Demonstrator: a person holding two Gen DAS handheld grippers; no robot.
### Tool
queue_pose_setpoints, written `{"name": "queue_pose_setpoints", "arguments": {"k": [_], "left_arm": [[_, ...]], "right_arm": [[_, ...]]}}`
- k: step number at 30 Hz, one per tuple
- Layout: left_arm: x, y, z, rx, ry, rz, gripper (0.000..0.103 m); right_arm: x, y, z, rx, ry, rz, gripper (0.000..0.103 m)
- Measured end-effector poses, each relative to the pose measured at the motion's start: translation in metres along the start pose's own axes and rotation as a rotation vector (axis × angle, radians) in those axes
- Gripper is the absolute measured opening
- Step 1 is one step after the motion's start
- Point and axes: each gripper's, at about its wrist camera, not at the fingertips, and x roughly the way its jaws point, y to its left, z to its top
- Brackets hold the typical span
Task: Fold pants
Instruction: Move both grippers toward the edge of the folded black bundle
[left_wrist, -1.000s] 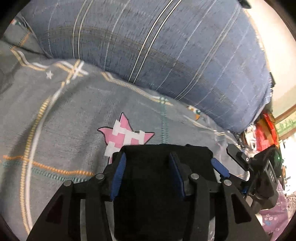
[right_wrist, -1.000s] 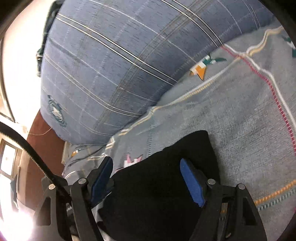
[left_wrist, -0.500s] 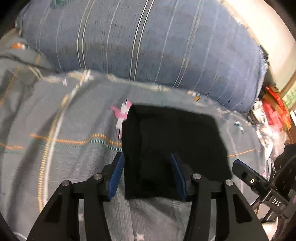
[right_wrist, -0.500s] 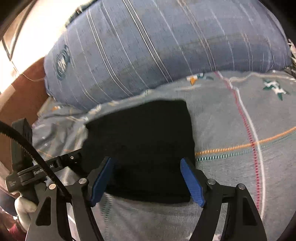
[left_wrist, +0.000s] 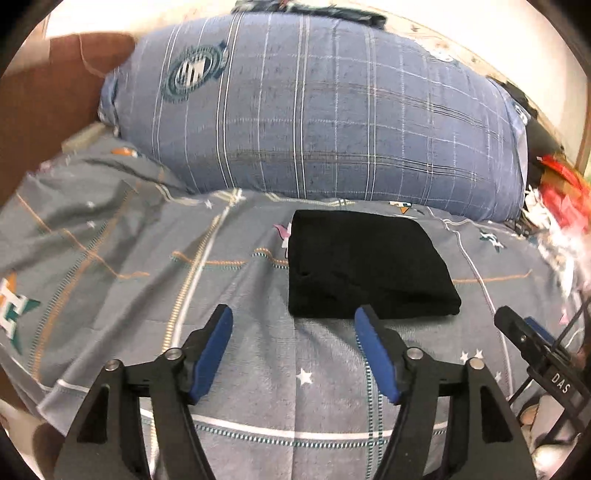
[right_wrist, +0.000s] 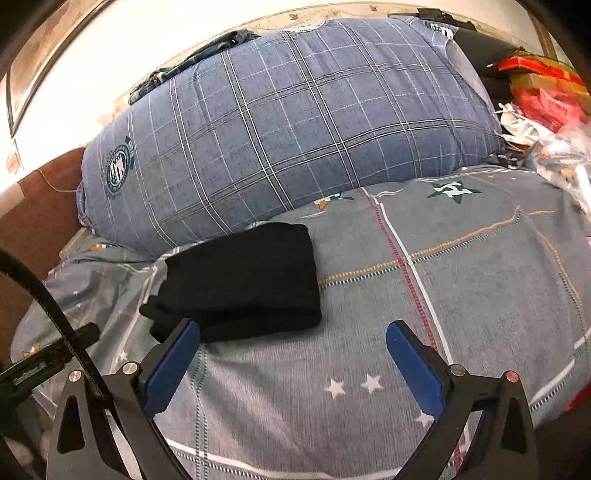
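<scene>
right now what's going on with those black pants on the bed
A person with a gripper in each hand is folding pants. The black pants lie in a compact folded rectangle on the grey patterned bedspread, just in front of the big blue plaid pillow. The left gripper and the right gripper are both open and hold nothing, and each hovers over the bedspread on the near side of the pants. The fold looks finished.
</scene>
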Motion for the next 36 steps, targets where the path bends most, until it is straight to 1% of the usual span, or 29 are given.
{"name": "queue_pose_setpoints", "arguments": {"k": [2,7,8,13,20,23,25,27,29,32,34,36], "left_arm": [[-0.007,-0.003,-0.001,0.021,-0.014,0.011,0.070],[-0.018,-0.005,-0.002,0.039,-0.015,-0.004,0.070],[-0.018,-0.005,-0.001,0.041,-0.013,-0.002,0.070],[-0.009,-0.006,0.001,0.049,0.017,-0.002,0.070],[0.014,-0.003,0.001,0.035,0.075,0.002,0.070],[0.028,0.002,0.002,0.015,0.112,-0.013,0.070],[0.039,0.009,0.005,-0.013,0.141,-0.043,0.070],[0.050,0.019,0.011,-0.049,0.166,-0.087,0.070],[0.062,0.030,0.018,-0.094,0.183,-0.158,0.070],[0.086,0.047,0.034,-0.176,0.208,-0.297,0.070],[0.101,0.052,0.045,-0.200,0.217,-0.358,0.070],[0.119,0.054,0.054,-0.209,0.231,-0.395,0.070]], "right_arm": [[-0.005,0.004,-0.002,-0.007,-0.010,0.006,0.103],[-0.014,0.011,-0.003,-0.016,-0.060,0.054,0.103],[-0.013,0.013,-0.002,-0.018,-0.059,0.056,0.103],[0.004,0.011,0.005,-0.021,0.004,0.063,0.103],[0.028,0.002,0.006,-0.015,0.067,0.044,0.103],[0.037,-0.001,0.009,-0.017,0.084,0.040,0.103],[0.045,-0.004,0.012,-0.018,0.101,0.040,0.103],[0.054,-0.006,0.018,-0.021,0.121,0.042,0.103],[0.065,-0.010,0.025,-0.023,0.142,0.043,0.103],[0.083,-0.021,0.038,-0.001,0.174,0.059,0.103],[0.096,-0.031,0.047,0.038,0.199,0.093,0.103],[0.110,-0.038,0.055,0.076,0.226,0.130,0.103]]}}
